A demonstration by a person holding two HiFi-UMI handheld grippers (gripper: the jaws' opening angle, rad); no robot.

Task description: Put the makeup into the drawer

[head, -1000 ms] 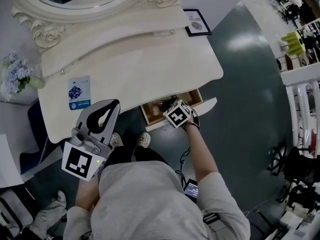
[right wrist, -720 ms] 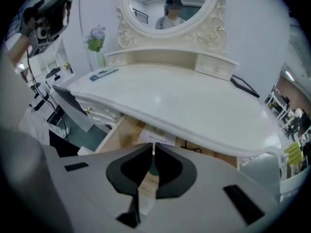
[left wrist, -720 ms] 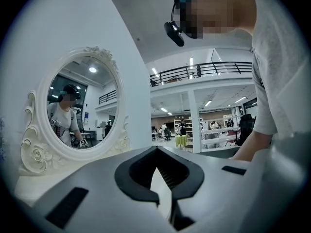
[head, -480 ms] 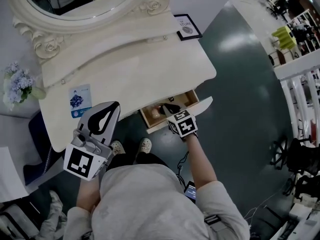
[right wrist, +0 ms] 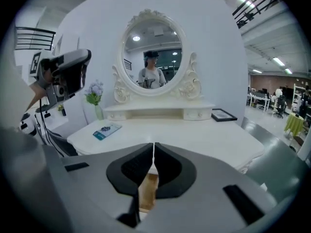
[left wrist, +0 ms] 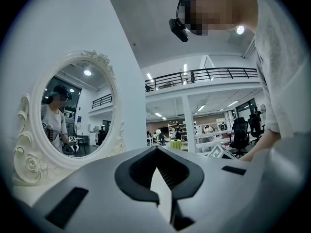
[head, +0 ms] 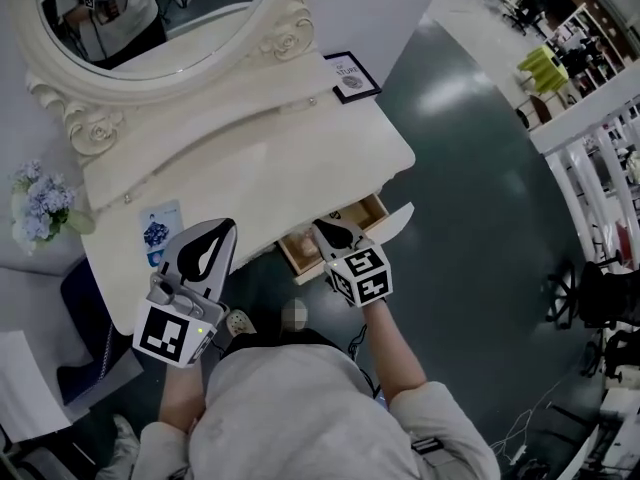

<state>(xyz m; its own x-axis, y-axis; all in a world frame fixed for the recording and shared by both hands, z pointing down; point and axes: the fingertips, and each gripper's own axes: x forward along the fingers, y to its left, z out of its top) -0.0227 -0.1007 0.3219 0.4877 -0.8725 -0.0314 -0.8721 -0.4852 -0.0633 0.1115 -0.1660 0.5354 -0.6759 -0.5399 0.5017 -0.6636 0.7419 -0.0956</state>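
- Grey right claw [right wrist: 154, 145] was shut and empty, jaws together, over the open wooden drawer [head: 358, 209].
- Left claw [left wrist: 156, 149] was likewise closed, holding nothing.

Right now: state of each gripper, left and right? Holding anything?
Left gripper: closed, nothing between the jaws.
Right gripper: closed, nothing between the jaws.

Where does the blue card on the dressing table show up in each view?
Head view: the blue card lies lower left, near the dressing table's front edge.
Left gripper view: not in it.
Right gripper view: left of centre, on the dressing table.
Shared landmark: the oval mirror, in all three views.
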